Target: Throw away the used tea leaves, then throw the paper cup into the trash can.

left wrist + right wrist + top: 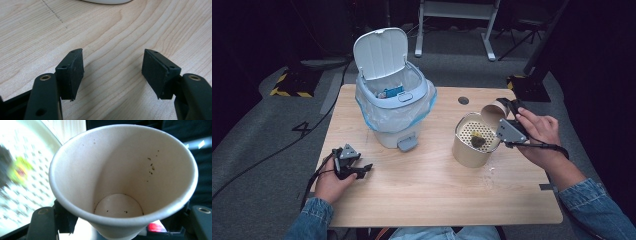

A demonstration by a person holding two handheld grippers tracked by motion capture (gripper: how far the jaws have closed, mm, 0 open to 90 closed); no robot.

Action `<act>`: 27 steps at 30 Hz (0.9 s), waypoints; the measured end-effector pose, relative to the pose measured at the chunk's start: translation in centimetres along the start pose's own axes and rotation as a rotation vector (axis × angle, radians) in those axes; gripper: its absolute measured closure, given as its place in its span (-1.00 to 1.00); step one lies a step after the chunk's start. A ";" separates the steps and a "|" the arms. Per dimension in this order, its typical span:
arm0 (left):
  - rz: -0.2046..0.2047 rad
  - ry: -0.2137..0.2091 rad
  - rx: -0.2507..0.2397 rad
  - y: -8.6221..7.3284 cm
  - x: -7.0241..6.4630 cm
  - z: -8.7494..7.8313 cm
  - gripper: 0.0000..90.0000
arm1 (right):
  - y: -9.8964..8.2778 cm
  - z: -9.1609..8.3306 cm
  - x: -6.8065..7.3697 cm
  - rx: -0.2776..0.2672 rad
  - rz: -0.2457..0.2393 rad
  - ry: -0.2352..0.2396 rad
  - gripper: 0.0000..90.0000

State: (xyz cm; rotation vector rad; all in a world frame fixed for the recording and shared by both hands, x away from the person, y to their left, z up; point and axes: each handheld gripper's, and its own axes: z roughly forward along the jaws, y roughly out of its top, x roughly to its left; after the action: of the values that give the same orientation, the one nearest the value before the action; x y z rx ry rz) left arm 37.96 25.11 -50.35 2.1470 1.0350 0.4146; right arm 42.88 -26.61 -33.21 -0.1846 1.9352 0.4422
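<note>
R gripper jaws were clamped on the tipped paper cup above the strainer can, contents apparently dumped; next prob. bin; L gripper jaws apart, idle over worktop.

Bright overhead light on the table, dark surroundings; the strainer looks overexposed, perhaps motion-blurred.

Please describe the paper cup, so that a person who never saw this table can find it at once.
On the wooden table, look right of the white bin to the round metal strainer pot. The paper cup is tipped over its far rim, clamped in the right gripper. It alone is held in the air.
</note>
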 end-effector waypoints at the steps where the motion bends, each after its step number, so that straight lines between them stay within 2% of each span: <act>1: 0.000 0.000 0.000 0.0 0.0 0.0 -0.23 | -0.2 -0.1 -0.2 -0.021 0.080 0.022 -0.34; 3: 0.000 0.000 0.000 0.0 0.0 0.0 -0.23 | -0.7 -0.2 -0.6 -0.059 0.248 0.065 -0.34; 5: 0.000 0.000 0.000 0.0 0.0 0.0 -0.23 | -1.3 -0.3 -1.0 -0.085 0.397 0.103 -0.34; 9: -0.007 -0.003 -0.001 0.0 0.0 0.0 -0.23 | -2.4 -0.5 -1.7 -0.128 0.594 0.159 -0.34; 11: -0.002 -0.001 0.000 0.0 0.0 0.0 -0.23 | -2.9 -0.5 -2.0 -0.149 0.697 0.202 -0.34; 15: -0.008 -0.003 -0.001 0.0 0.0 0.0 -0.23 | -3.7 -0.4 -2.3 -0.195 0.865 0.276 -0.34; 19: -0.006 -0.002 -0.001 0.0 0.0 0.0 -0.23 | -4.4 0.0 -2.5 -0.237 1.028 0.378 -0.34; 21: -0.005 -0.001 -0.001 0.0 0.0 0.0 -0.23 | -4.8 0.2 -2.7 -0.251 1.093 0.422 -0.34; 23: -0.001 0.001 0.000 0.0 0.0 0.0 -0.23 | -5.1 0.4 -2.9 -0.273 1.142 0.476 -0.34; 27: -0.006 0.000 0.000 0.0 0.0 0.0 -0.23 | -5.4 0.7 -3.3 -0.294 1.186 0.525 -0.34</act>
State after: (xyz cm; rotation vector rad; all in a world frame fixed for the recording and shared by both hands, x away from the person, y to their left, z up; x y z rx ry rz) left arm 37.94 25.10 -50.37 2.1434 1.0404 0.4117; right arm 46.59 -31.56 -31.66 0.7848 2.3172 1.5746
